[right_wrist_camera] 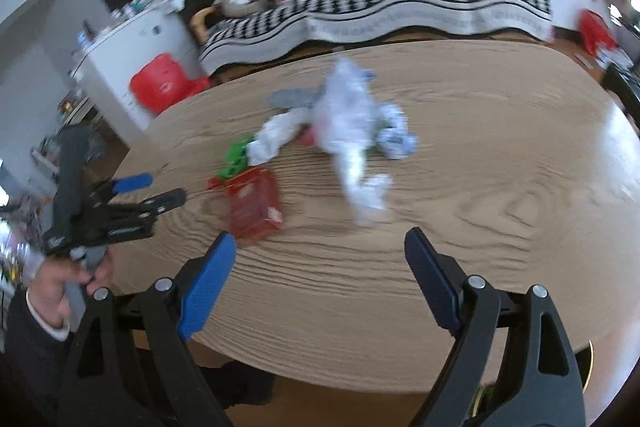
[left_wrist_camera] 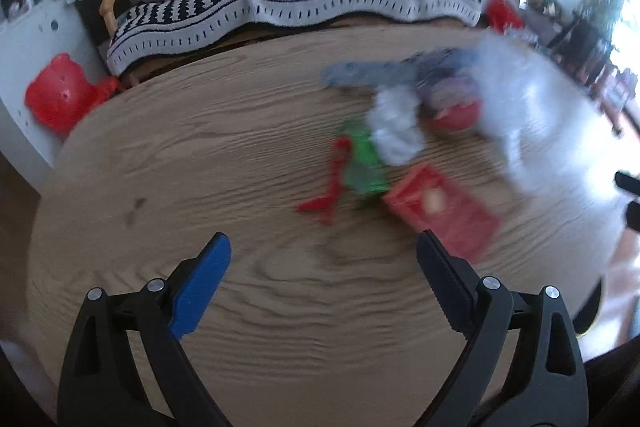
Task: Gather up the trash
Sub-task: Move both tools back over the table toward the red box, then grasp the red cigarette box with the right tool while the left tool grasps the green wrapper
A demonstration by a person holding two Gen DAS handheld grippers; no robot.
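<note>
The left gripper (left_wrist_camera: pixel 324 263) is held wide apart and empty, its blue pad and black pad spread above the bare wood near the near edge of the table (left_wrist_camera: pixel 160 155). The right gripper (right_wrist_camera: pixel 320 259) is likewise spread wide with nothing between its pads, poised just inside the same near edge. In the right wrist view the left gripper (right_wrist_camera: pixel 160 193) is seen at the table's left edge, carried in the person's hand (right_wrist_camera: pixel 76 279).

Outward from the left gripper, the red packet (left_wrist_camera: pixel 444 215) lies closest, ahead and slightly to the right, its long axis running diagonally from far-left to near-right. Just beyond it are found a green scrap (left_wrist_camera: pixel 364 159) and a thin red strip (left_wrist_camera: pixel 332 187), then a crumpled white wad (left_wrist_camera: pixel 394 127), all touching or nearly so. A clear plastic bag (right_wrist_camera: pixel 348 123) stretches from the table's middle toward the right gripper, with a blue-and-white crumple (right_wrist_camera: pixel 394 137) beside it. Both views are blurred by motion, so finer contact cannot be told.

The heap is gathered around the table's middle. The red packet is judged nearer the left gripper; the plastic bag's near end is judged nearer the right. A forward reach with a slight rightward turn would probably be called for on the left.
</note>
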